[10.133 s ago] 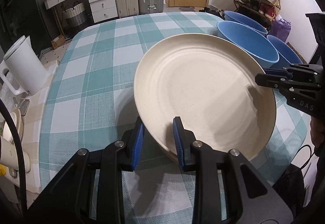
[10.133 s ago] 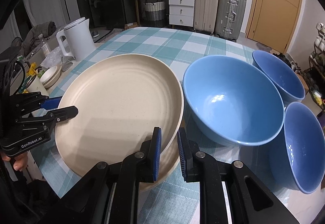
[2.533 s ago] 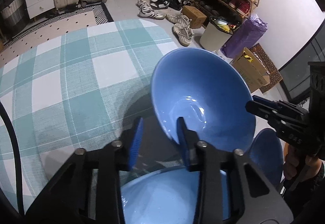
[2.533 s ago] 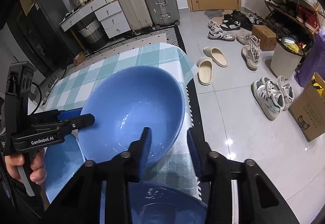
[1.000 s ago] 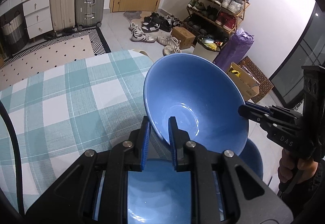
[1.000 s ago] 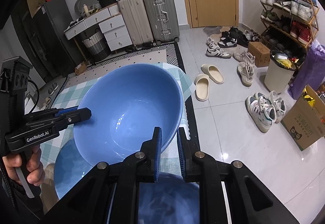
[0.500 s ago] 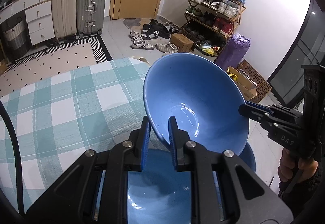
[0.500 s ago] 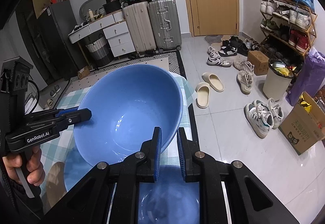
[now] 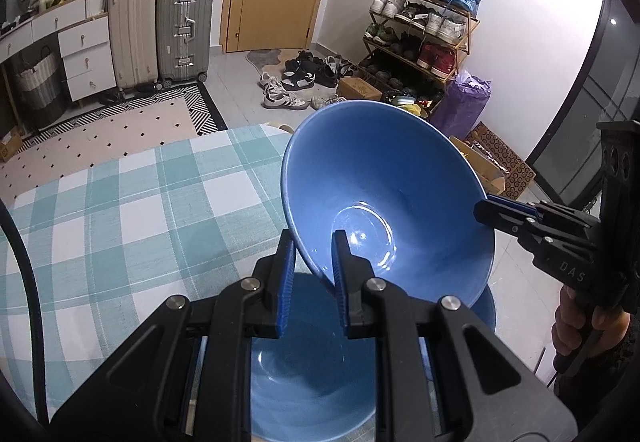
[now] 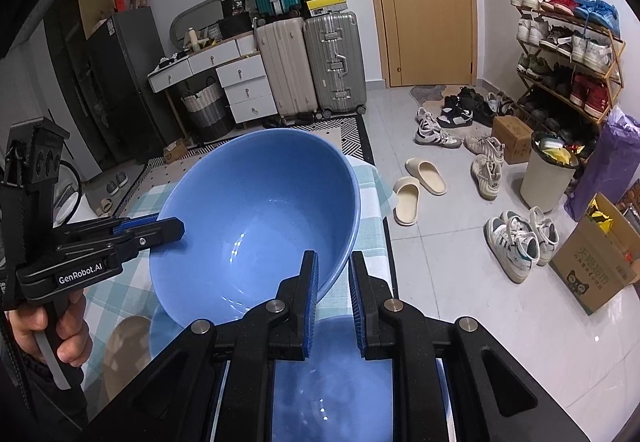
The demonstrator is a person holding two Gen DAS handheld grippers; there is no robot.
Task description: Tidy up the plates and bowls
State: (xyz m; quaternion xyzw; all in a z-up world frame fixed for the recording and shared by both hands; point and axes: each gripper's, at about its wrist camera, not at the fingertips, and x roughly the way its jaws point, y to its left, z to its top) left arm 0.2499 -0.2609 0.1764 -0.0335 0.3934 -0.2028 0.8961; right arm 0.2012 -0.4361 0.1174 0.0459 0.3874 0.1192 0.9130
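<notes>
Blue bowl (image 9: 384,201) hangs tilted over another blue bowl on the table (image 9: 312,374), its rim pinched by the left gripper (image 9: 310,270) and right gripper (image 10: 334,294); level it, centre it, then lower evenly.

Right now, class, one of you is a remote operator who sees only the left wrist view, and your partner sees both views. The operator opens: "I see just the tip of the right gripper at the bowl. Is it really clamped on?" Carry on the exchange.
Observer: Yes. In the right wrist view the right gripper has its jaws shut on the held bowl, one pad inside the rim and one outside.
Operator: Is anything on the table beside the lower bowl?
Observer: A beige plate lies on the table, just left of the lower bowl.
Operator: What holds my own gripper?
Observer: A bare hand wraps the handle of the left gripper.
</notes>
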